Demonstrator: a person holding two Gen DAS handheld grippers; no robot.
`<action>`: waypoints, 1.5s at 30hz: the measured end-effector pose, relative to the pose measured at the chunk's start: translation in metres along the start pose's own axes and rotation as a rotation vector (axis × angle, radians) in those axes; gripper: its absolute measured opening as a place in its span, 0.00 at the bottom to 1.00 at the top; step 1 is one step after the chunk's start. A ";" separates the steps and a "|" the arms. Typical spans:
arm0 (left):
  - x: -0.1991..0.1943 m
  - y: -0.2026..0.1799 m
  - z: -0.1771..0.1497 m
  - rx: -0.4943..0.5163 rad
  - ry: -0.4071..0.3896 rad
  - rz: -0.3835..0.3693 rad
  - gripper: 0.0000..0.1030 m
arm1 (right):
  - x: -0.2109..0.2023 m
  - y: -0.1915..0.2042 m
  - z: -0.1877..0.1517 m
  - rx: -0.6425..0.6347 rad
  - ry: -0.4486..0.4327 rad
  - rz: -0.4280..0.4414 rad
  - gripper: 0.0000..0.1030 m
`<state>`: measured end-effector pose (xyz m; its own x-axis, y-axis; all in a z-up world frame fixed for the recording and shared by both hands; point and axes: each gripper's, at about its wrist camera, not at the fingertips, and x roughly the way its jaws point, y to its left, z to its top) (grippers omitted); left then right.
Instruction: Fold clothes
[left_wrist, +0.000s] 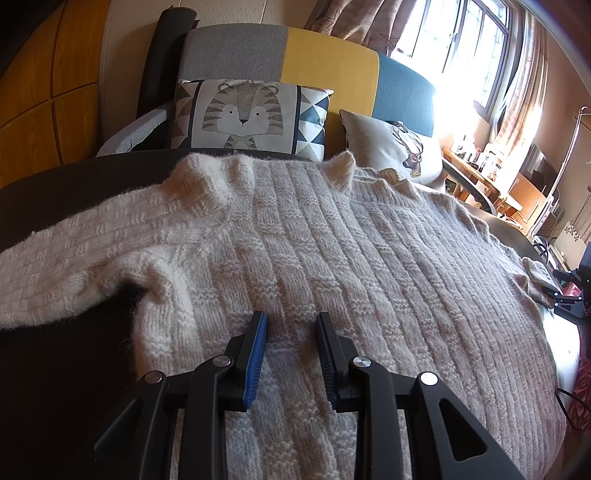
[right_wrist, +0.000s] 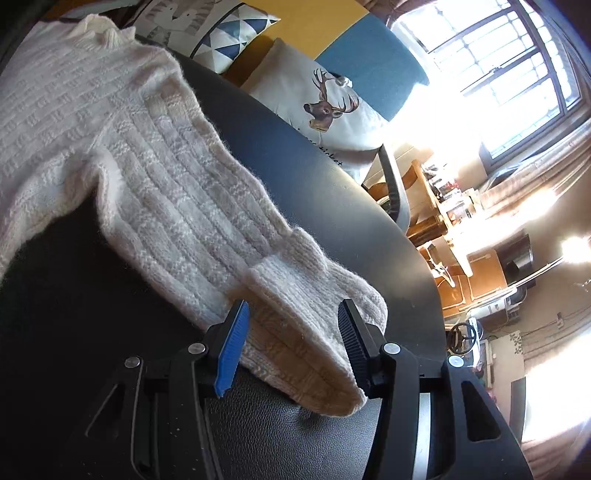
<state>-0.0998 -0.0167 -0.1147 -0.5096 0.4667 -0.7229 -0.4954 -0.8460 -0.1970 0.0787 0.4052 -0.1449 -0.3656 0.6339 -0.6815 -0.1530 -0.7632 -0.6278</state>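
Sweater: a cream, chunky ribbed knit sweater (left_wrist: 314, 236) lies spread flat on a round black leather-textured table (left_wrist: 66, 184); its collar points to the far side, toward the sofa.
Sleeve: one sleeve (left_wrist: 74, 251) stretches out to the left across the table, in the left wrist view.
Hem: the ribbed hem corner (right_wrist: 314, 295) sits at the near right edge of the garment, slightly lifted off the table, in the right wrist view.
Left gripper: the left gripper (left_wrist: 291, 332) hovers over the near middle of the sweater body, its blue-padded jaws apart with only knit showing between them; whether they touch the fabric I cannot tell.
Right gripper: the right gripper (right_wrist: 293, 339) has its jaws spread wide on either side of the hem corner, not closed on it.
Background: beyond the table stands a grey, yellow and blue sofa (left_wrist: 325, 55) with a tiger-print cushion (left_wrist: 247, 114) on the left and a deer-print cushion (right_wrist: 325, 107) to the right; a bright barred window (right_wrist: 498, 55) is far right.
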 end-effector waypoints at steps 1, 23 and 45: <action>0.000 0.000 0.000 0.000 0.000 0.000 0.26 | 0.003 0.001 0.002 -0.003 0.007 0.000 0.52; 0.000 0.002 -0.001 -0.018 -0.004 -0.019 0.26 | -0.039 -0.057 0.004 0.404 -0.129 0.095 0.08; -0.001 0.003 -0.001 -0.022 -0.005 -0.023 0.26 | -0.156 -0.005 0.105 0.469 -0.457 0.212 0.08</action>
<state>-0.1002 -0.0199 -0.1154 -0.5016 0.4872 -0.7149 -0.4916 -0.8405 -0.2278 0.0403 0.2974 0.0042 -0.7660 0.4271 -0.4803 -0.3789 -0.9037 -0.1993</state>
